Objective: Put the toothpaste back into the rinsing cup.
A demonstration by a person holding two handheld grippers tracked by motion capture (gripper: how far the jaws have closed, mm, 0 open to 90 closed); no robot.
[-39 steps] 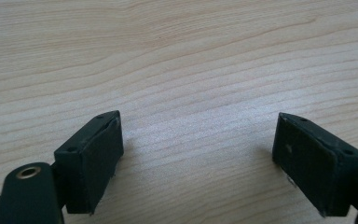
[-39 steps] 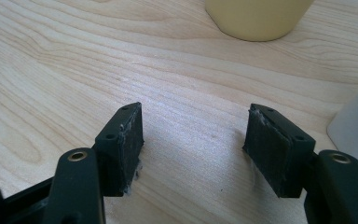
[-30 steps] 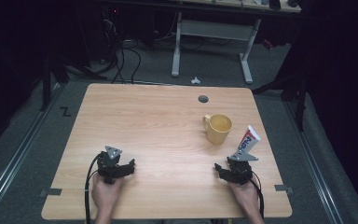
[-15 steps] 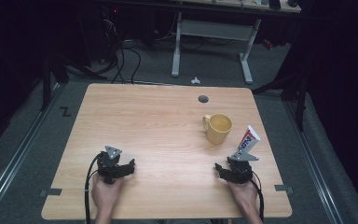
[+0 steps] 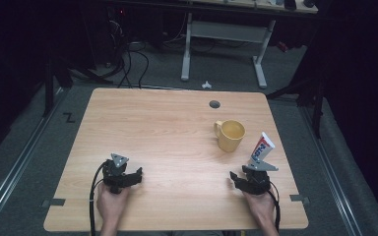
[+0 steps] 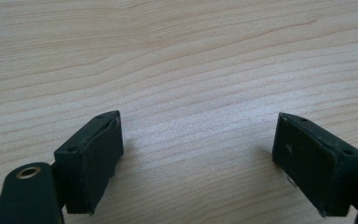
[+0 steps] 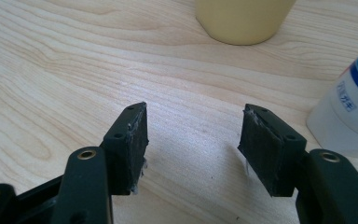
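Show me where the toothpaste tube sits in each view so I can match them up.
High view: toothpaste tube at right, just beyond the right gripper.
Right gripper view: white and blue, at the right edge.
Left gripper view: bare wooden table there.
Shared landmark: yellow mug, top centre in the right gripper view.

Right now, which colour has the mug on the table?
The mug is plain yellow, seen best in the high view.

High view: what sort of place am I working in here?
Probably a lab or workshop test station, not a home: a bare wooden table on grey carpet, loose cables on the floor behind it, and another desk frame in the dark background.
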